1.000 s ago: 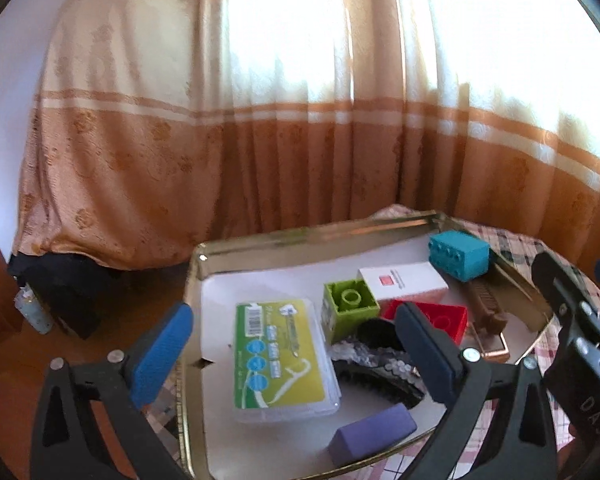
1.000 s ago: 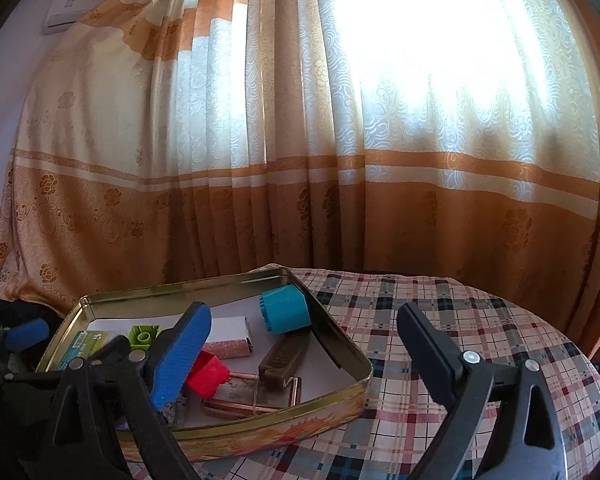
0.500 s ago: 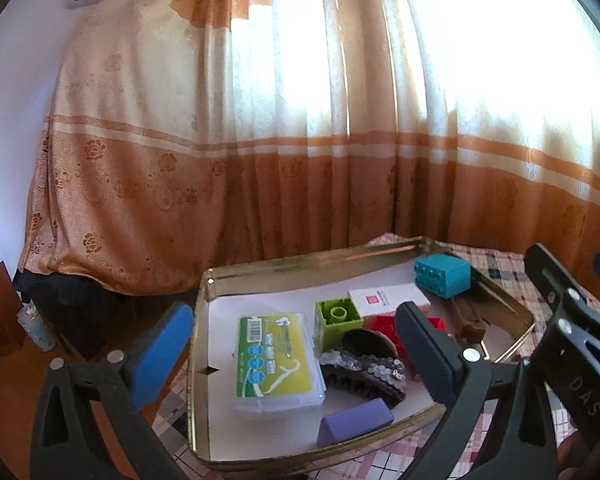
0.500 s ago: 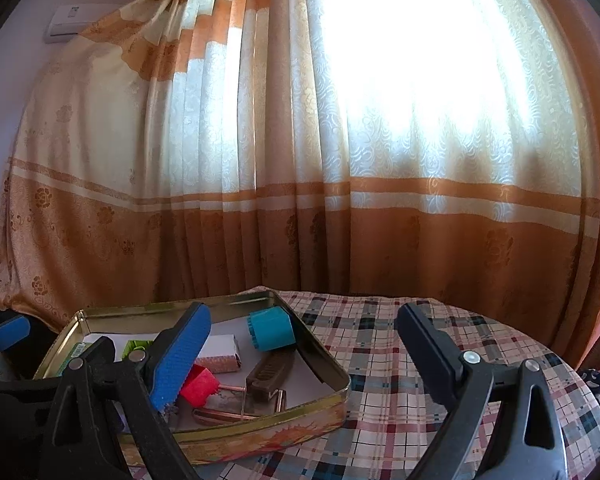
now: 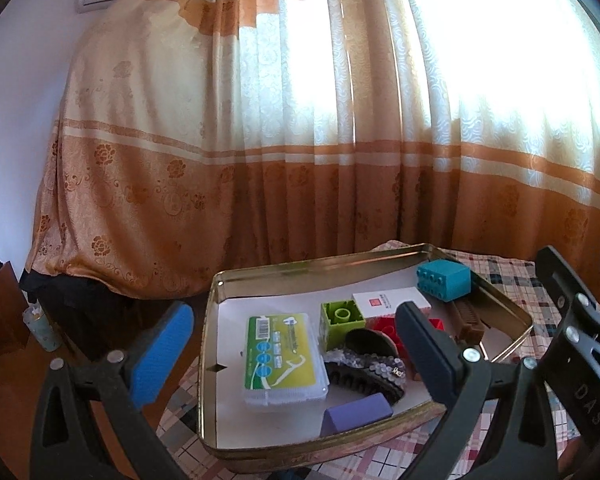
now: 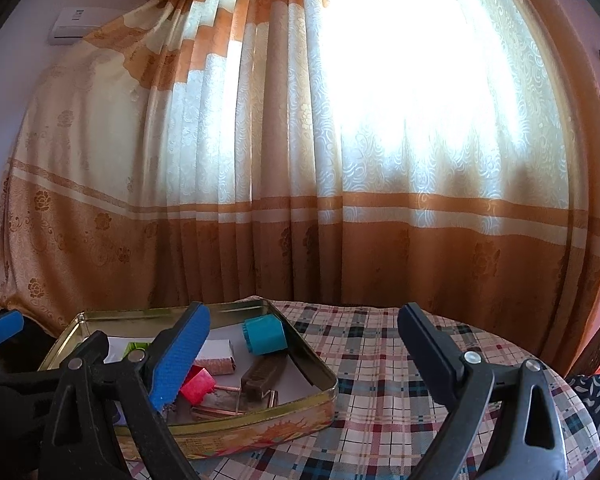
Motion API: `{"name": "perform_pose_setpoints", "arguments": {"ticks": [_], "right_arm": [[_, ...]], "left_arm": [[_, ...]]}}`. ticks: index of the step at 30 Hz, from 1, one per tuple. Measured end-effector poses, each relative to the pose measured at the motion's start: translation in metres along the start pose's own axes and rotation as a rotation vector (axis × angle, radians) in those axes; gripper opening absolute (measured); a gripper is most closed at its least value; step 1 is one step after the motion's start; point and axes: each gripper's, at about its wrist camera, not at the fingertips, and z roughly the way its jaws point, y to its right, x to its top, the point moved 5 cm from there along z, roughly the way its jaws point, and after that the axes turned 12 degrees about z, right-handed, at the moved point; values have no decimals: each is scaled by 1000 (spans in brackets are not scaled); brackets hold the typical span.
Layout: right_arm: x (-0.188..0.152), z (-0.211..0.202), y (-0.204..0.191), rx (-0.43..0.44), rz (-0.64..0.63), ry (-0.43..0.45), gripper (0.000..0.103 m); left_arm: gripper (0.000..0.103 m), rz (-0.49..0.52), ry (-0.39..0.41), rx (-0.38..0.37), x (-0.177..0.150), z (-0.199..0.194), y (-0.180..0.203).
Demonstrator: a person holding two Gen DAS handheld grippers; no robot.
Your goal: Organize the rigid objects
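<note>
A gold metal tin point(image 5: 500, 300) point(image 6: 300, 420) sits on the plaid tablecloth point(image 6: 380, 360). Inside lie a green floss-pick box point(image 5: 282, 358), a lime brick point(image 5: 340, 318), a white card box point(image 5: 388, 300), a teal brick point(image 5: 444, 280) point(image 6: 264, 335), a red brick point(image 5: 384, 328) point(image 6: 196, 386), a black beaded hair clip point(image 5: 364, 368), a purple block point(image 5: 358, 418) and a brown comb point(image 5: 468, 320) point(image 6: 262, 372). My left gripper point(image 5: 288, 356) hovers open above the tin's near side, holding nothing. My right gripper point(image 6: 302, 354) is open and empty over the tin's right edge.
Orange and cream curtains point(image 5: 300, 140) hang behind the table. A dark cabinet and a cup point(image 5: 40, 320) stand on the floor at the left. The right gripper's black body point(image 5: 580, 344) shows at the right edge of the left wrist view. Bare tablecloth lies right of the tin.
Both grippers have drawn back and tilted upward from the tin; it sits lower and smaller in both views. Nothing in the tin has moved. Both stay open.
</note>
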Motion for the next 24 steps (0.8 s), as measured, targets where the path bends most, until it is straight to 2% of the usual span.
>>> {"name": "perform_pose_setpoints", "arguments": {"ticks": [24], "right_arm": [[0, -9, 1, -11, -22, 26, 97]], "left_arm": [[103, 4, 8, 17, 2, -5, 3]]}}
